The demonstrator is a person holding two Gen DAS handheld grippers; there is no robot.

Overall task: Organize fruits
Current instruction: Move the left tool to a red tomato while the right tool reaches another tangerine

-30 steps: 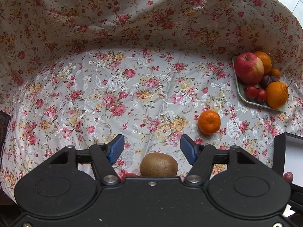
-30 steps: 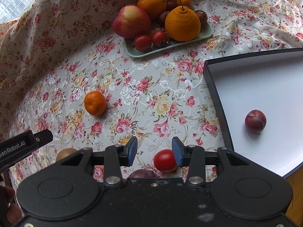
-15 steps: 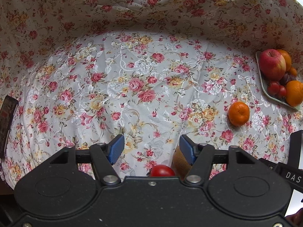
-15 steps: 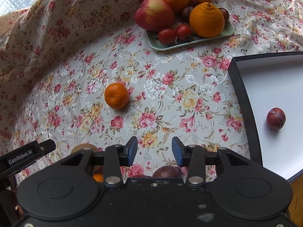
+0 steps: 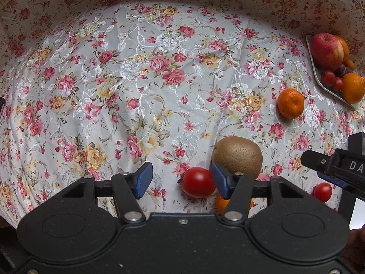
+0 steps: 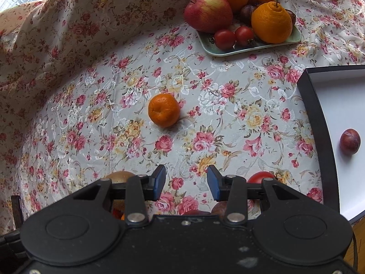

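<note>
My left gripper [image 5: 180,179] is open over the floral cloth, with a red tomato [image 5: 198,182] just inside its right finger and a brown kiwi [image 5: 238,156] behind that finger. A small orange fruit [image 5: 222,203] lies partly hidden under that finger. A mandarin [image 5: 290,104] lies further right; it also shows in the right wrist view [image 6: 163,110]. My right gripper [image 6: 186,182] is open and empty above the cloth, and its finger [image 5: 328,171] shows in the left wrist view. A tomato [image 6: 260,178] and a plum [image 6: 220,207] sit partly hidden behind its right finger.
A green plate [image 6: 248,48] at the back holds an apple [image 6: 207,11], oranges, plums and two tomatoes. A black-rimmed white tray [image 6: 319,123] at the right holds one plum [image 6: 350,141]. Another tomato [image 5: 322,191] lies under the right gripper's finger.
My left gripper has swung left, so the kiwi now sits behind its right finger and a tomato has come between the fingers. My right gripper has also shifted left; the mandarin appears nearer the centre.
</note>
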